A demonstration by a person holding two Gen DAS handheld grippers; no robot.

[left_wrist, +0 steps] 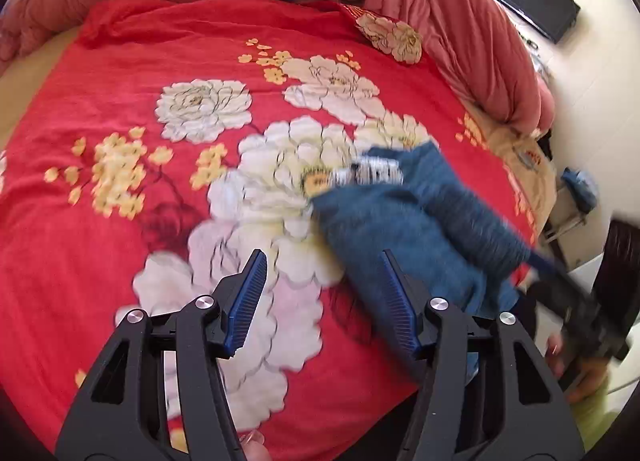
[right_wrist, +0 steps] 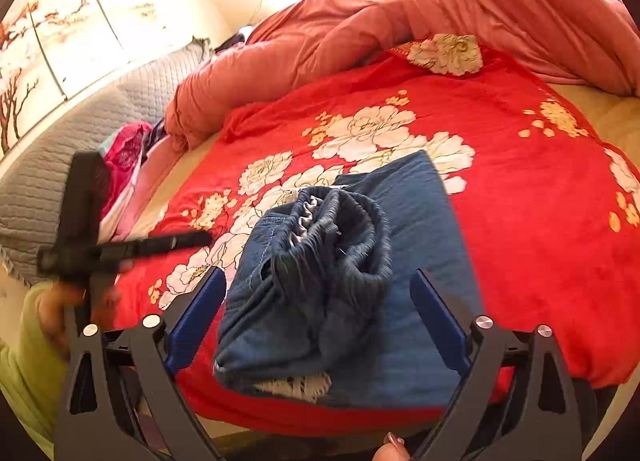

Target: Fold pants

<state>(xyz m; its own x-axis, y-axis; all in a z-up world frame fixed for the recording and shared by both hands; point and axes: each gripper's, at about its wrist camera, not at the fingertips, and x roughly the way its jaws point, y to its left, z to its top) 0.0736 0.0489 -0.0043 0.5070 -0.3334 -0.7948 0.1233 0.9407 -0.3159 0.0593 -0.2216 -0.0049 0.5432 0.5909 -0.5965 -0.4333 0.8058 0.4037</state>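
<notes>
Blue jeans [right_wrist: 360, 273] lie folded into a compact bundle on the red floral bedspread [right_wrist: 520, 189], the gathered elastic waistband on top. They also show blurred at the right of the left wrist view [left_wrist: 420, 221]. My right gripper [right_wrist: 318, 299] is open, its blue pads on either side of the bundle's near end, holding nothing. My left gripper [left_wrist: 324, 261] is open and empty above the bedspread [left_wrist: 120, 81], just left of the jeans. It appears blurred in the right wrist view [right_wrist: 132, 249], left of the jeans.
A bunched pink-red duvet [right_wrist: 460, 9] lines the far side of the bed. A grey quilted headboard [right_wrist: 52, 173] and pink clothes [right_wrist: 128, 157] are at the left. A dark box [left_wrist: 536, 1] sits on the floor beyond the bed.
</notes>
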